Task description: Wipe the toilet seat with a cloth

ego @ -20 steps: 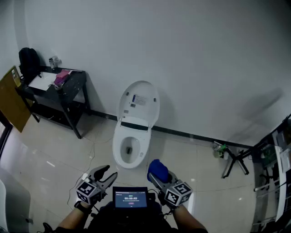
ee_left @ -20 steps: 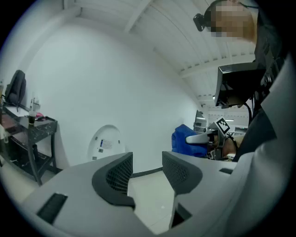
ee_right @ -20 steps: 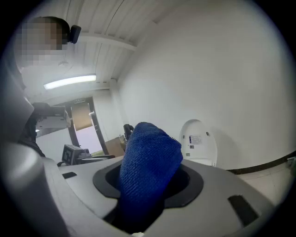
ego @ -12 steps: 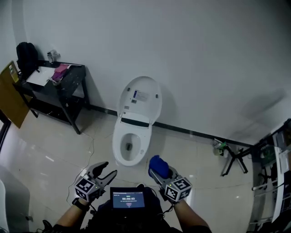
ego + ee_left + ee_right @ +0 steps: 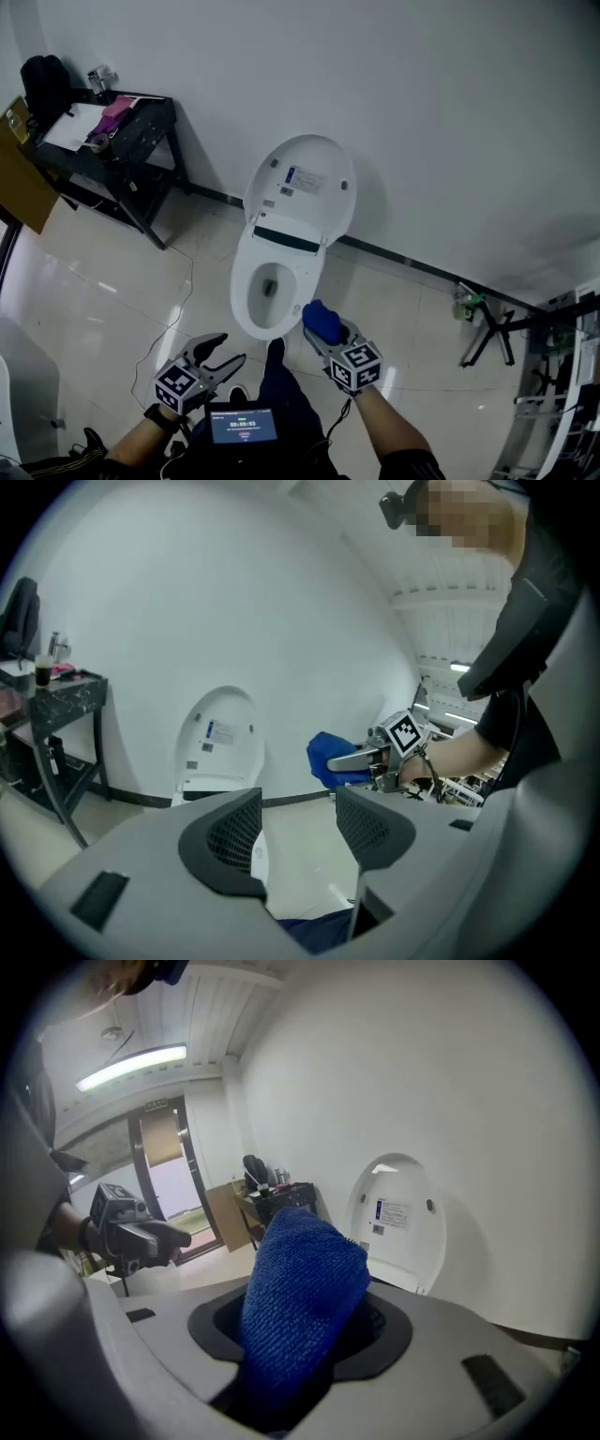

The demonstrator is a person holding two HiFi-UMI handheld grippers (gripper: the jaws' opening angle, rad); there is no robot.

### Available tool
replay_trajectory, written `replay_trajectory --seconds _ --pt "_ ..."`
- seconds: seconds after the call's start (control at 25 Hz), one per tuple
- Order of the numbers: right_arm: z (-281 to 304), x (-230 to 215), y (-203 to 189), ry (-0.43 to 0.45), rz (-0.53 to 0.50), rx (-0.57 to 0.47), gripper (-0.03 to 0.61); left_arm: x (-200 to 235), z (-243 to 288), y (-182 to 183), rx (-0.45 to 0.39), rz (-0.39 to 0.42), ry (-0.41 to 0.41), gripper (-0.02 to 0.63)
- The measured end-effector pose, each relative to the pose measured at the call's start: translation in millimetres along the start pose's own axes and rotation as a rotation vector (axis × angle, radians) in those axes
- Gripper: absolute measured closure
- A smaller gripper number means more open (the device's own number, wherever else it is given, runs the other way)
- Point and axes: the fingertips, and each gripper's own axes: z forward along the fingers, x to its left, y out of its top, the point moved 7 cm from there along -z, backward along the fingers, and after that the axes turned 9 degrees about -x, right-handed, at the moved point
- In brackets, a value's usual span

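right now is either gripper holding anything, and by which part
The right gripper is shut on the blue cloth, pinching its lower bunched end; the rest stands up past the jaws. The left gripper is open and empty.

White wall (image 5: 450,112), dark baseboard (image 5: 394,260). Glossy pale tile floor (image 5: 103,309). Black table (image 5: 150,131) upper left w/ clutter; brown board (image 5: 21,192) beside, poss. cardboard. Ceiling strip light (image 5: 131,1066), doorway (image 5: 161,1185): right gripper view.

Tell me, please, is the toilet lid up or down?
Up: the lid stands raised toward the wall, its inner label showing, and the bowl below is uncovered.
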Motion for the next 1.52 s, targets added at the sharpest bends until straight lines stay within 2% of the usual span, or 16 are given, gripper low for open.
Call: replay_trajectory --seconds 0.12,0.24,0.44,0.64,0.76,0.92,1.0,1.12,1.2,1.4,1.52 --pt "60 -55 -11 0.024 -0.07 0.066 0.36 32 41 -7 0.032 -0.041 0.024 0.354" --pt "124 -107 -36 0.058 -0.187 0.177 0.359 68 87 -15 0.063 -0.082 0.058 0.348" --pt "222 -169 -108 0.168 -0.381 0.393 0.359 108 153 -34 0.103 -0.156 0.095 0.348" --pt "309 -208 -175 0.285 -0.569 0.547 0.36 141 193 -64 0.134 -0.235 0.145 0.348" --pt "344 -220 -212 0.362 -0.694 0.617 0.36 149 206 -74 0.138 -0.29 0.188 0.348" --pt "377 -233 -255 0.412 -0.804 0.694 0.36 157 210 -93 0.167 -0.321 0.224 0.348" --pt "385 -242 -273 0.402 -0.815 0.742 0.36 161 210 -103 0.177 -0.349 0.242 0.348" --pt "384 -262 -293 0.346 -0.745 0.807 0.36 168 208 -114 0.185 -0.379 0.26 0.348" --pt "377 -269 -300 0.347 -0.709 0.806 0.359 170 208 -118 0.194 -0.387 0.264 0.348" --pt "359 -273 -306 0.379 -0.732 0.859 0.358 169 215 -117 0.194 -0.384 0.249 0.348" --pt "342 -271 -314 0.333 -0.653 0.874 0.359 166 219 -116 0.194 -0.374 0.238 0.348"
